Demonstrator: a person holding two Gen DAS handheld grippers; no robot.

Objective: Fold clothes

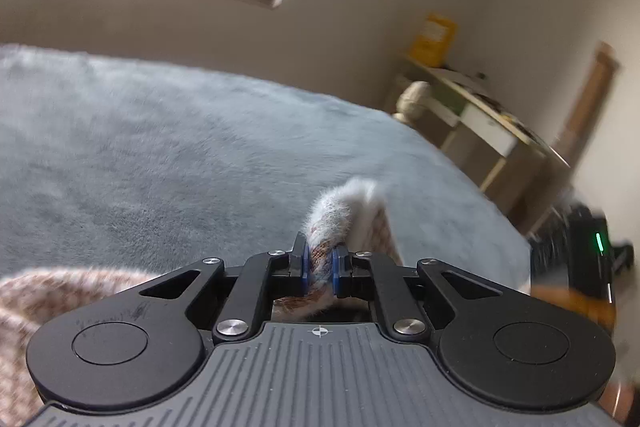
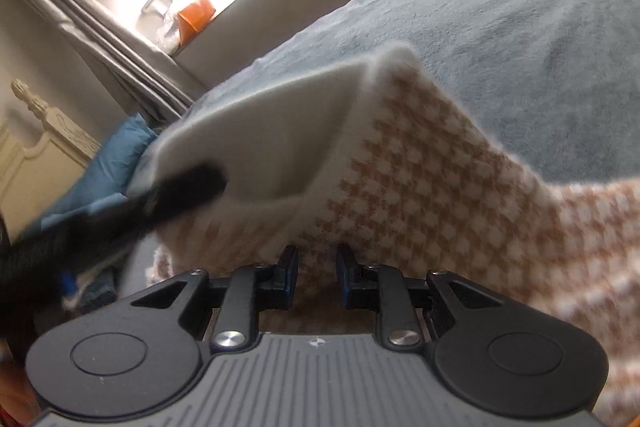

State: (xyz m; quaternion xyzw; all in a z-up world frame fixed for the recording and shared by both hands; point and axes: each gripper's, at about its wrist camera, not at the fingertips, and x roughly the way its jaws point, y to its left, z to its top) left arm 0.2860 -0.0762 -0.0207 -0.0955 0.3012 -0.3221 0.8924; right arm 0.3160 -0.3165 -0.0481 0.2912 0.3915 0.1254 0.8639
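Note:
A fuzzy knit garment (image 2: 432,187) in a brown-and-white houndstooth check with a white band (image 2: 280,131) is held up over the grey-blue bed cover (image 1: 160,155). My left gripper (image 1: 319,267) is shut on a bunched fold of the garment (image 1: 332,223), which stands up between its blue pads; more of the knit hangs at the lower left (image 1: 48,291). My right gripper (image 2: 318,279) has checked fabric filling the narrow gap between its fingers and grips it. In the right wrist view, a blurred black shape (image 2: 176,195), probably the left gripper, sits at the white band.
A plush grey-blue cover (image 2: 540,27) spreads over the whole bed. A wooden shelf unit (image 1: 480,123) with a yellow box (image 1: 434,37) stands past the bed's right edge. Blue pillows (image 2: 108,167), a cream headboard (image 2: 40,139) and curtains (image 2: 100,27) lie on the other side.

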